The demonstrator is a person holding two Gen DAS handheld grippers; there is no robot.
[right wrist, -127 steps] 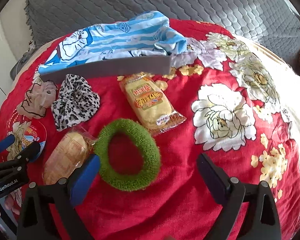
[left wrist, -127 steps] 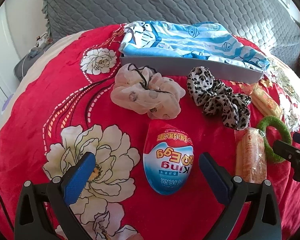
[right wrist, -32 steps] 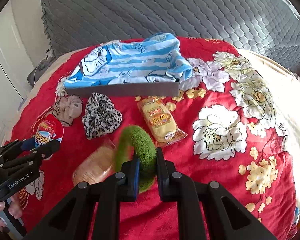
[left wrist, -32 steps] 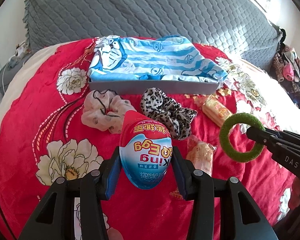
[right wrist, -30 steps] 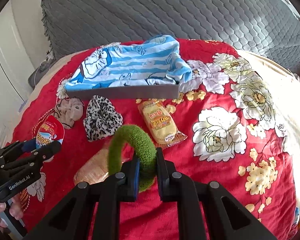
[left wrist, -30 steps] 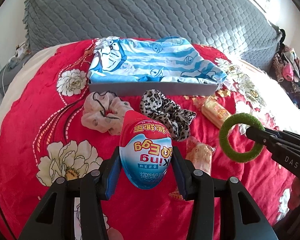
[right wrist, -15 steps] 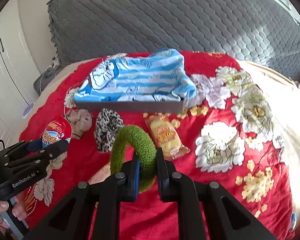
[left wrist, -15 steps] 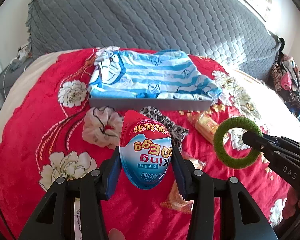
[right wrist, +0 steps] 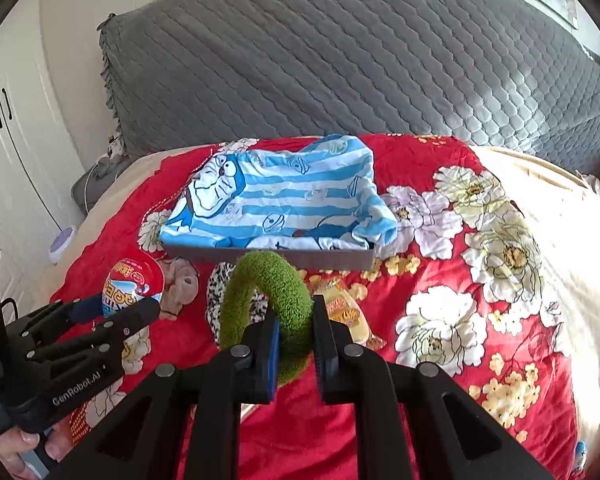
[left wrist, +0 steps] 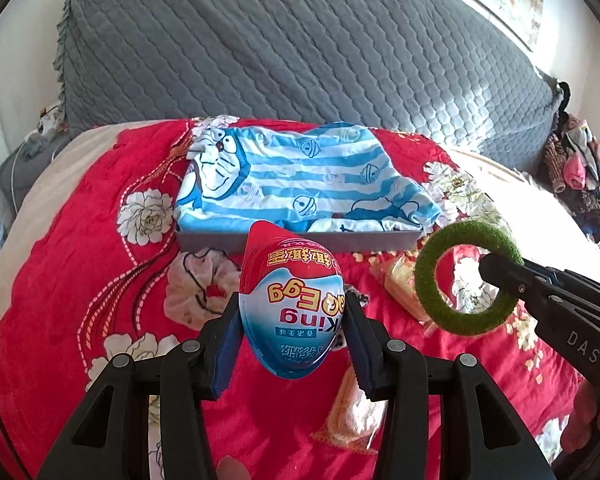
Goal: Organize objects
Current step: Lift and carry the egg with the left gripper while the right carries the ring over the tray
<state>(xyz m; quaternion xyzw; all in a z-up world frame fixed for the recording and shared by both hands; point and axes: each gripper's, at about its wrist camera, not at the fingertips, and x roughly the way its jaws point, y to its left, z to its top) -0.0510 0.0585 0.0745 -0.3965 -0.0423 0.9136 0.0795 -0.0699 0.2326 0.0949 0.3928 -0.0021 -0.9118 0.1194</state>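
Left tongs (left wrist: 292, 340) clamp the egg (left wrist: 291, 304), right tongs (right wrist: 296, 344) the green ring (right wrist: 268, 300); both lifted higher above the bedspread (left wrist: 80, 264).

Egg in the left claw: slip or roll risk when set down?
The egg looks glossy and curved, gripped only at its sides by the left claw, so it may slip. Rounded shape likely rolls on the soft red quilt.

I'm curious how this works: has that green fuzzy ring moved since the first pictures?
Yes. The green ring lay on the red blanket beside the snack packets; now the right gripper holds it up, clear of the blanket.
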